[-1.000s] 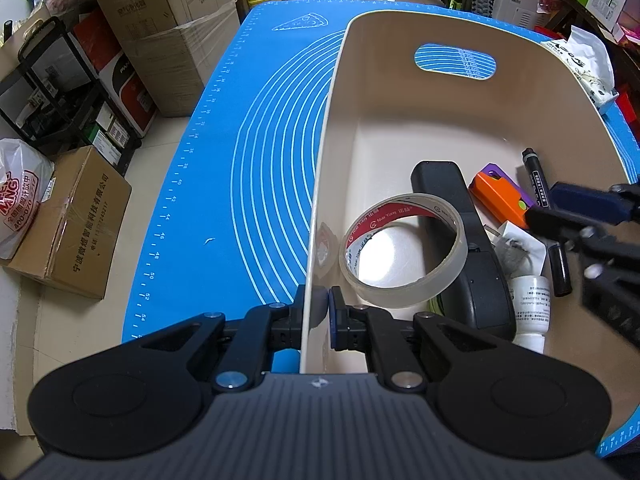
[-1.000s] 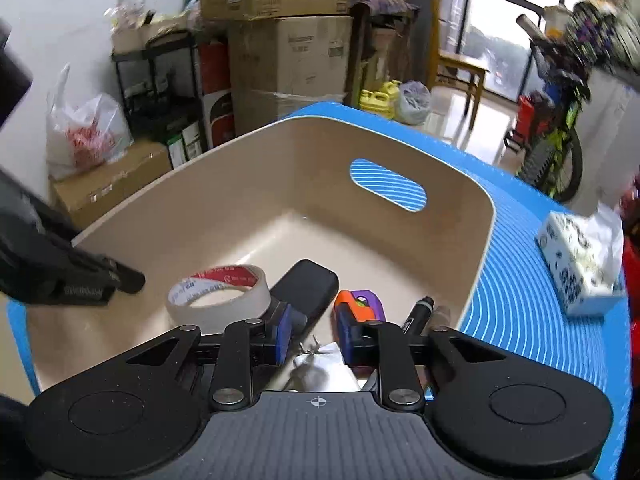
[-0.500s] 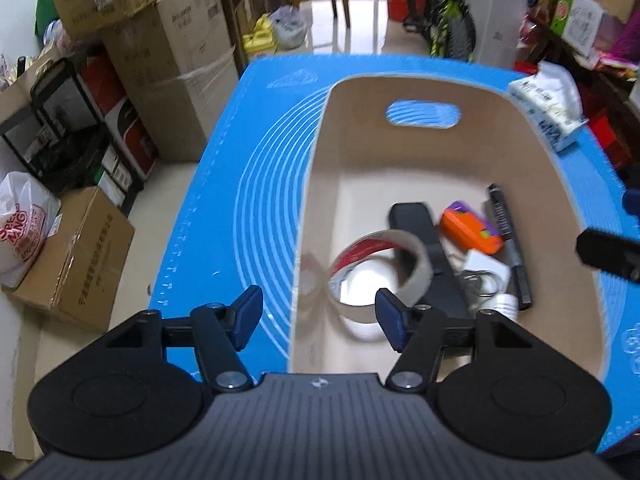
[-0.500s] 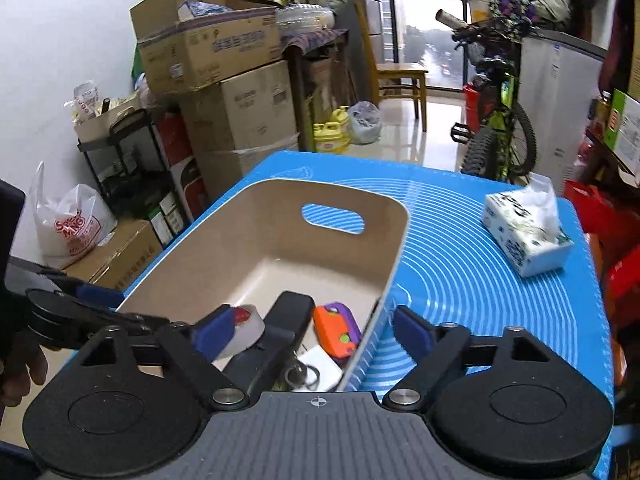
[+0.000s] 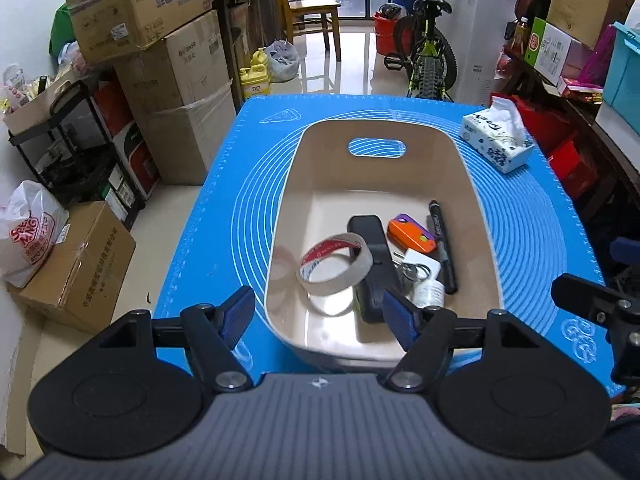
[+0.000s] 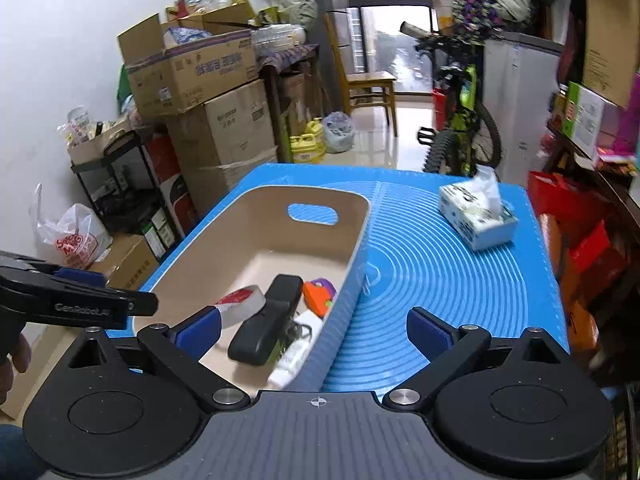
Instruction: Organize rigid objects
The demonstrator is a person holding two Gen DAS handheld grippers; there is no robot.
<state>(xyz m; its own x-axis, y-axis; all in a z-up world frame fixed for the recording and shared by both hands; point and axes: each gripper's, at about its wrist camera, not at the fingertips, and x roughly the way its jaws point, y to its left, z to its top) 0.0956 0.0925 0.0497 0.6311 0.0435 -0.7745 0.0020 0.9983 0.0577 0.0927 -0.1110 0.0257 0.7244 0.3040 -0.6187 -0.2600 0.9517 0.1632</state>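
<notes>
Both grippers empty: left gripper (image 5: 318,316) and right gripper (image 6: 314,330) jaws spread wide, just been opening, touching nothing, above the near end of the beige plastic bin (image 5: 482,216). Bin sits on blue ringed mat (image 5: 224,216). Inside, bunched near end: tape roll (image 5: 335,265), black case (image 5: 370,258), orange-purple block (image 5: 410,234), marker (image 5: 442,240), keyring, small white bottle (image 5: 430,292). Tissue box (image 5: 498,140) on mat, well apart.

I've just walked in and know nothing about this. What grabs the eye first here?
A beige bin sits mid-way on a bright blue mat, holding a tape roll, a long black case and an orange gadget. A tissue box stands at the mat's far right corner.
</notes>
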